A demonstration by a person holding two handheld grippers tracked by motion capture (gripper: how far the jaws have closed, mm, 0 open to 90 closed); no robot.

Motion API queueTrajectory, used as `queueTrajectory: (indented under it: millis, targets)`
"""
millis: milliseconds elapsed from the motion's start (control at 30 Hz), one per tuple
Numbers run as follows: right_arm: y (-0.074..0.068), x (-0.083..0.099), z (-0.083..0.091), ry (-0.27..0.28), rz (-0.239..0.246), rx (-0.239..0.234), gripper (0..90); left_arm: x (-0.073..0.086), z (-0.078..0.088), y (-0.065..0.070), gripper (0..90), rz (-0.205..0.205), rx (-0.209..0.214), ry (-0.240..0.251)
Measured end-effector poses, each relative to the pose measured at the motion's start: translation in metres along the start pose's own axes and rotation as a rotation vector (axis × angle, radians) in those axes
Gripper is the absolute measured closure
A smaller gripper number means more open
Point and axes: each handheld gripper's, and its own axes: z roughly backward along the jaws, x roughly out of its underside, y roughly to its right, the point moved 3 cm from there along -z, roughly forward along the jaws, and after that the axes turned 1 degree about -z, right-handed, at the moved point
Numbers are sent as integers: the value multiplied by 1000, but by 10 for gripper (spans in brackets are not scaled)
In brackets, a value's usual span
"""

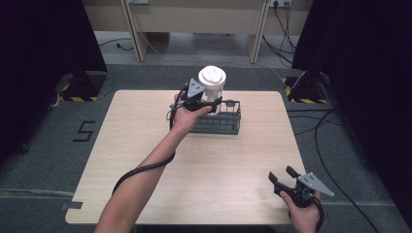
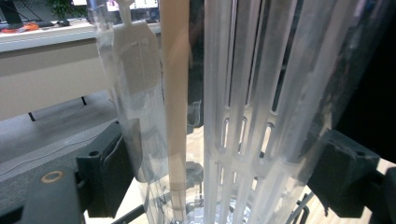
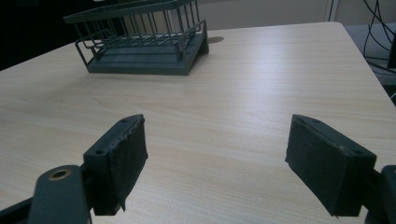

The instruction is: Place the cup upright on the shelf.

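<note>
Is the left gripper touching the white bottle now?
Touching. In the left gripper view, the left gripper has both jaws pressed against the sides of the white bottle.

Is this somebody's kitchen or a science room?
Probably a lab or test room: a bare wooden table between black curtains, cables on the floor, and a number taped down.

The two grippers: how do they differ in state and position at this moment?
The left gripper is shut on the clear bottle, while the right gripper is open and holds nothing. The left gripper is over the dark wire basket at the far side of the table; the right gripper is near the table's front right corner. Both have black jaws and a grey three-cornered plate.
</note>
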Motion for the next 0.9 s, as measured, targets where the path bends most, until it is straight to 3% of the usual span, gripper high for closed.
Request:
queueTrajectory:
  millis: [400,900]
  targets:
    - [0,0,0,2,-1,-3,208,8,-14,-2,176,20,-23,-29]
    - [0,0,0,0,-1,-5,208,30,-24,-6,175,52,-63,-79]
